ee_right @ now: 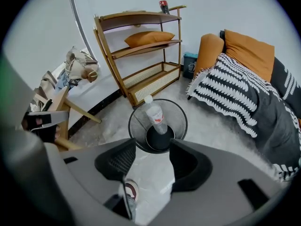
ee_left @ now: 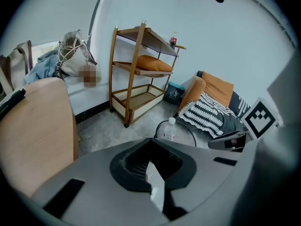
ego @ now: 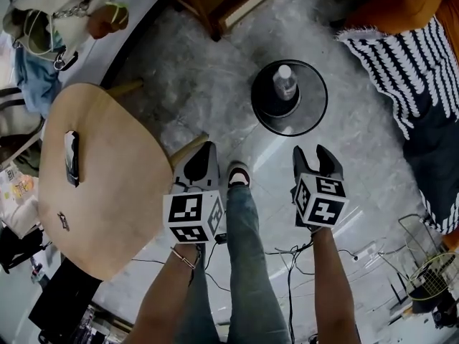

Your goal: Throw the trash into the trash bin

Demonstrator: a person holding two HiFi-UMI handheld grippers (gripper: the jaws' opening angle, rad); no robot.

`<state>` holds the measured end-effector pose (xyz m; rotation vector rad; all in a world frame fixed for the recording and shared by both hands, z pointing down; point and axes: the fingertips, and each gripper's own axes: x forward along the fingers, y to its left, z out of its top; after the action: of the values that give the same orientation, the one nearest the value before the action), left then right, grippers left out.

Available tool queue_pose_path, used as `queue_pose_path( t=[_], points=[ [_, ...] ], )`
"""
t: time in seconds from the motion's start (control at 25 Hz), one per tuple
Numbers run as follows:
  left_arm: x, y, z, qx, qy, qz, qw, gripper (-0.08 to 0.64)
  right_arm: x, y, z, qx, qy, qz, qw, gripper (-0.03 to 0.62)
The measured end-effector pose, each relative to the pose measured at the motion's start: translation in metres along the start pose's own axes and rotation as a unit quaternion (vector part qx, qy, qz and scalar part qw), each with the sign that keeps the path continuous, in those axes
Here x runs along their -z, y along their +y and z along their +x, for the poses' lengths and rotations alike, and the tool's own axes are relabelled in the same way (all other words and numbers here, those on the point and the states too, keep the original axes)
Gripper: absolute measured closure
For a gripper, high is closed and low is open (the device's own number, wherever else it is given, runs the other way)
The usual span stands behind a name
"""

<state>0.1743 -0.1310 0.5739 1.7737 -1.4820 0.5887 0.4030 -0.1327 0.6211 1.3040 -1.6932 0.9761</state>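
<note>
We've got both tools low over the floor, noses angled down. The left gripper [ego: 204,149] has its jaws brought together with nothing between them. The right gripper [ego: 313,153] stands wide open and just as empty, only bare floor showing between its pads. Tucked between the two grippers, just behind their tips, we see one shoe [ego: 238,174] on a jeans leg.

Straight ahead of the right gripper, near but apart from its tips, sits the trash bin [ego: 315,117], one round black wire basket. And there's the trash: one clear plastic bottle [ego: 285,83] with a white cap, leaning inside the bin. Nothing stands between those open jaws and the basket.

Off the left gripper's left side we have one round wooden table [ego: 115,192], a leg poking out just beside the gripper and one dark flat object [ego: 72,158] lying on top.

The floor [ego: 193,77] is grey and mottled. Further ahead stands one wooden shelf unit [ee_right: 153,84] of three levels against a white wall, with one orange cushion [ee_right: 148,37] on its middle level. Out to the right gripper's right is a couch [ego: 401,2] under a black-and-white striped blanket [ego: 401,63]
</note>
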Motion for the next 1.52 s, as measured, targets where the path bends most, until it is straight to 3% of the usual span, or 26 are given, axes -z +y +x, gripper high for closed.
queue_pose_path(
  t=[0.52, 0.92, 1.16, 1.52],
  points=[
    [-0.010, 0.030, -0.045, -0.012, -0.033, -0.031, 0.9989, 0.551, -0.020, 0.046, -0.024, -0.020, -0.022, -0.037, 0.999, 0.364],
    [-0.004, 0.109, -0.115, -0.074, -0.072, -0.088, 0.9908, 0.551, -0.049, 0.144, -0.044, -0.067, -0.053, -0.107, 0.991, 0.364],
    [0.015, 0.176, -0.174, -0.124, -0.094, -0.135, 0.9787, 0.551, -0.053, 0.232, -0.057, -0.107, -0.059, -0.172, 0.977, 0.362],
    [0.070, 0.272, -0.273, -0.205, -0.120, -0.211, 0.9480, 0.551, -0.034, 0.374, -0.081, -0.171, -0.059, -0.265, 0.947, 0.362]
  ],
)
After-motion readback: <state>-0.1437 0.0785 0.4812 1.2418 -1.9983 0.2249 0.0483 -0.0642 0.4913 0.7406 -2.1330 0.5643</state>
